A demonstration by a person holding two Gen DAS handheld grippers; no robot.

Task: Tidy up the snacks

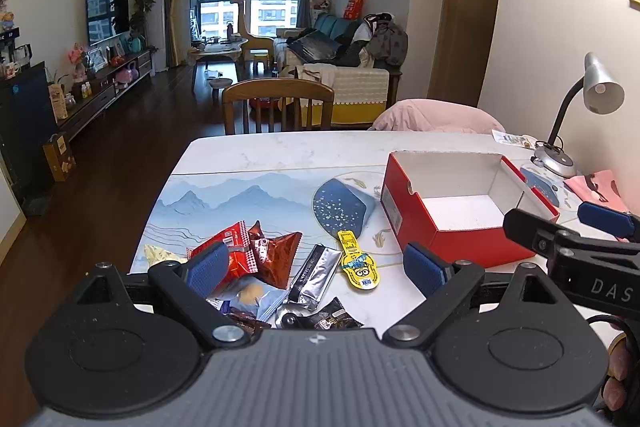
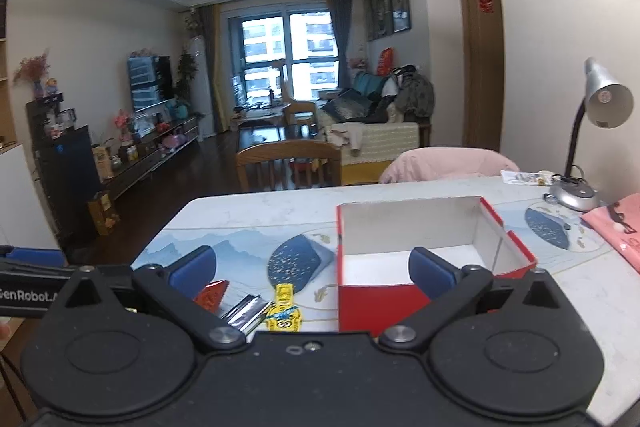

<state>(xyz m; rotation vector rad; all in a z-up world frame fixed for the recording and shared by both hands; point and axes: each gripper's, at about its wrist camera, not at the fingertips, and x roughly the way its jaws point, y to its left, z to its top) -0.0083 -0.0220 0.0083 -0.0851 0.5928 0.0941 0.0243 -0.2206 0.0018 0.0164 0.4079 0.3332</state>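
"DAS" on the right gripper [image 2: 312, 269], "GenRobot" on the left gripper [image 1: 316, 269] — both jaws wide, empty.

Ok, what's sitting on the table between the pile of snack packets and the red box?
Only the yellow cartoon packet lies between the snack pile and the red box. The rest is bare patterned table mat. The left wrist view shows it best.
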